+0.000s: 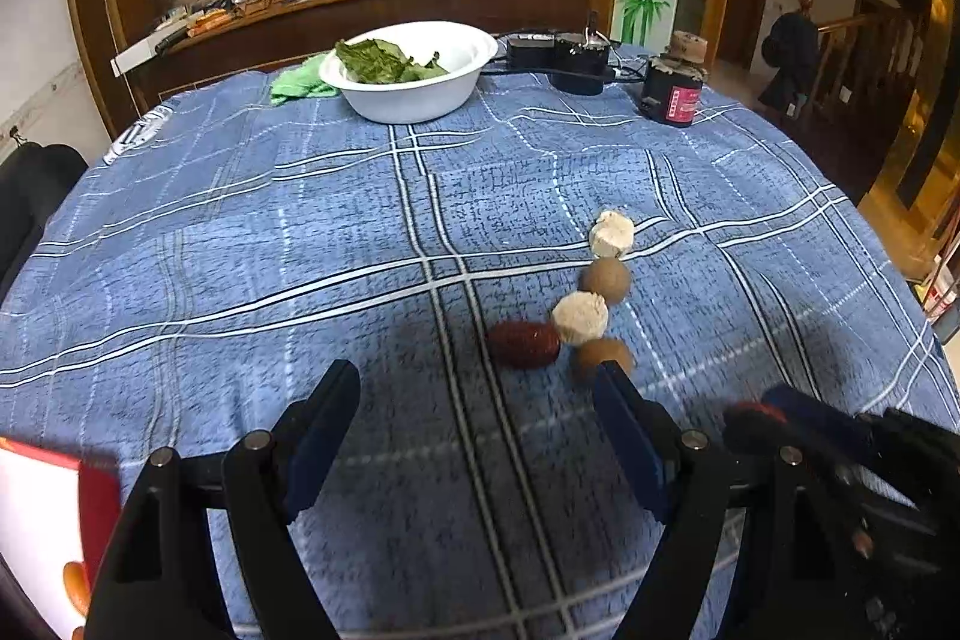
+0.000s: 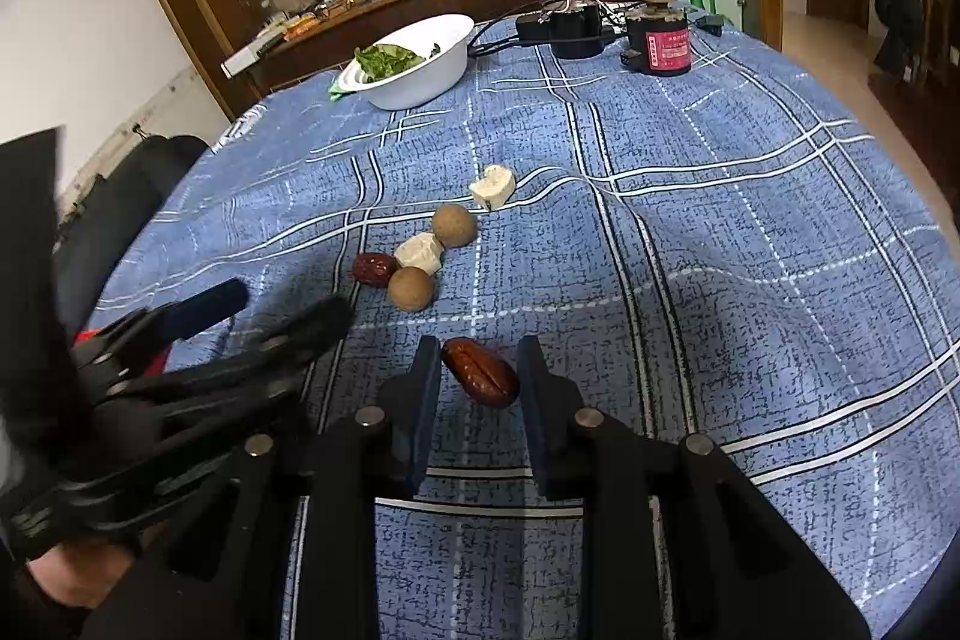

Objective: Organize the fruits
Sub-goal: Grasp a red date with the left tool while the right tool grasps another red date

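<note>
A row of small fruits lies on the blue plaid cloth: two pale chunks [image 1: 611,233] [image 1: 579,317], two brown round longans [image 1: 606,280] [image 1: 603,355] and a red date [image 1: 523,343]. My left gripper [image 1: 474,388] is open and empty, just in front of that date. In the right wrist view a second red date [image 2: 480,371] lies between the fingers of my right gripper [image 2: 480,364], which is open around it; whether the pads touch it I cannot tell. The right gripper also shows in the left wrist view [image 1: 798,415], at the right.
A white bowl [image 1: 414,97] with green leaves stands at the far side, a green cloth [image 1: 297,82] beside it. Black devices with cables [image 1: 564,55] and a dark jar [image 1: 672,91] stand at the back right. A red-and-white box [image 1: 54,514] is at my lower left.
</note>
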Motion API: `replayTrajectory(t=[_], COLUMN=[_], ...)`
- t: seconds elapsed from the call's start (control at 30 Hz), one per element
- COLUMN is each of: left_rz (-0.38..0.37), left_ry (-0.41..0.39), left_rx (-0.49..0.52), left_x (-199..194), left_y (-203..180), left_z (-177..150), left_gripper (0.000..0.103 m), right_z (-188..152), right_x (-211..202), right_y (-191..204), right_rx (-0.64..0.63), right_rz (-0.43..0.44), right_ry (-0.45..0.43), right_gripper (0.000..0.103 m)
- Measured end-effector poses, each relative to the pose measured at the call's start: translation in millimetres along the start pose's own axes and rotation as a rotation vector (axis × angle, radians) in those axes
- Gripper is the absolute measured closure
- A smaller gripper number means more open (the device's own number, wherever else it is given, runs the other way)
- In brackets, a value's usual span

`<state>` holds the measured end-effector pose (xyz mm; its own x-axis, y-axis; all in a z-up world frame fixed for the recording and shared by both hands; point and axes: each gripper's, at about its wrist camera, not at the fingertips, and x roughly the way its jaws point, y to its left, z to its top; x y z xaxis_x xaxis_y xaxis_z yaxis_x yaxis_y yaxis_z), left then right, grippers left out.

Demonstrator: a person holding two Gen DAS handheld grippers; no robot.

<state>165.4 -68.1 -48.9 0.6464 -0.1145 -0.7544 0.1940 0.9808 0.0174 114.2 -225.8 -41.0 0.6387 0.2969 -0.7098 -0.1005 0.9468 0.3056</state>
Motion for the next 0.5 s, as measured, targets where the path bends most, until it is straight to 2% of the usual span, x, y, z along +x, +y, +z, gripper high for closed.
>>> replayTrajectory(t=[0.07,0.13,0.2,0.23,0.27,0.4,0.5], left_rz=[0.027,0.016,0.002,-0.008,-0.018,-0.051,-0.056], left_ry=[-0.024,-0.027,-0.024,-0.019,-0.014,0.031,0.023], left_rx=[-0.007,-0.014,-0.015,-0.004,0.005,0.001,-0.003], left_x=[3,4,5,3,3,12,15], left_y=[0,-1,-2,-2,-1,5,3], left_z=[3,6,9,7,5,-1,4], left_gripper=[0.024,0.026,0.037,0.046,0.048,0.048,0.049], right_z=[0,0,1,1,2,3,3], right_x=[0,0,-2,-3,-3,-7,-7], right_y=[-3,-5,-5,-5,-5,-6,-5], right_rx=[0.008,0.02,0.022,0.024,0.026,0.035,0.033], right_rz=[0.015,0.032,0.044,0.049,0.053,0.067,0.079], right_ry=[0.002,0.0,-0.006,-0.008,-0.011,-0.021,-0.021], right_gripper=[0.076,0.076,0.076,0.076,0.076,0.076,0.076])
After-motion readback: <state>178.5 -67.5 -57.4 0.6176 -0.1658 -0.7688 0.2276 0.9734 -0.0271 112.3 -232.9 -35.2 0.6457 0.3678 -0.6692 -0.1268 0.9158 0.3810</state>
